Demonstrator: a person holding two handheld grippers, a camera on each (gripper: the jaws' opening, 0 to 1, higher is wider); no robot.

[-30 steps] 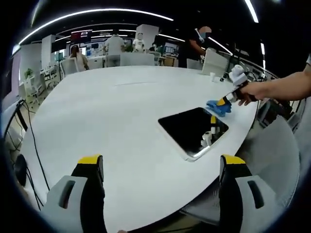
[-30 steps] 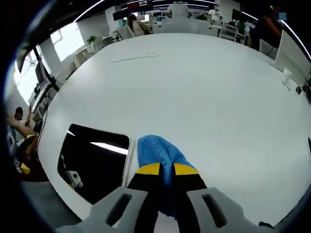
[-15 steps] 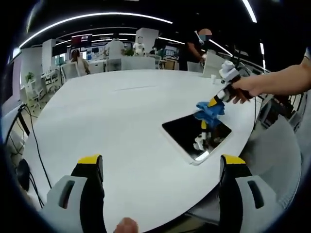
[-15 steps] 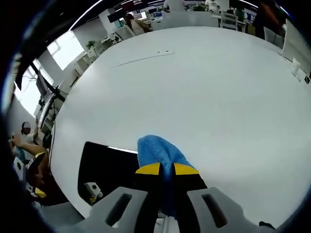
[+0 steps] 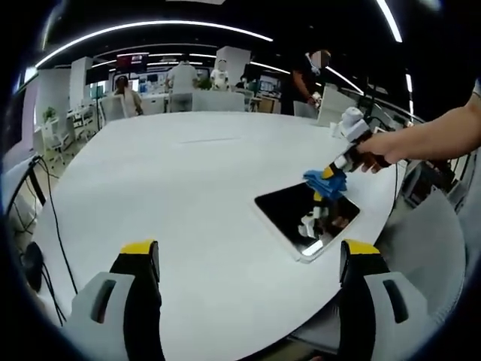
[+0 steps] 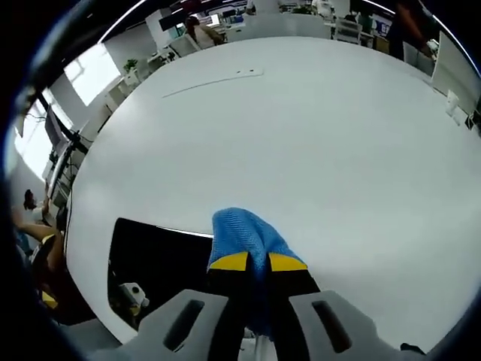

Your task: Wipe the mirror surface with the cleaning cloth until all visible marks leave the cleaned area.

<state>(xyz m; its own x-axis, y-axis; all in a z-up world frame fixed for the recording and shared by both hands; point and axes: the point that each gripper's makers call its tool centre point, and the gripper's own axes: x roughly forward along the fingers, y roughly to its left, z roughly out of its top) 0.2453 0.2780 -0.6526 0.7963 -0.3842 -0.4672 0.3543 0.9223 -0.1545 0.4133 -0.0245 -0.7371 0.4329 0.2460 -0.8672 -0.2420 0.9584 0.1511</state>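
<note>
- Left gripper (image 5: pixel 248 259): jaws stood wide apart, empty, well back from the mirror (image 5: pixel 304 216) on the white table (image 5: pixel 173 195).
- Mirror: dark slab near the table edge, left of the right gripper (image 6: pixel 258 262).
- Right gripper: clamped on the blue cleaning cloth (image 6: pixel 240 235), far nearer, at the mirror's far edge; wiping likely ran leftward.

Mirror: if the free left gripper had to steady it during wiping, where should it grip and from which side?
Probably the mirror's pale near edge, from the left gripper's own side. The mirror lies flat on the white table, its far end under the right gripper and blue cloth.
</note>
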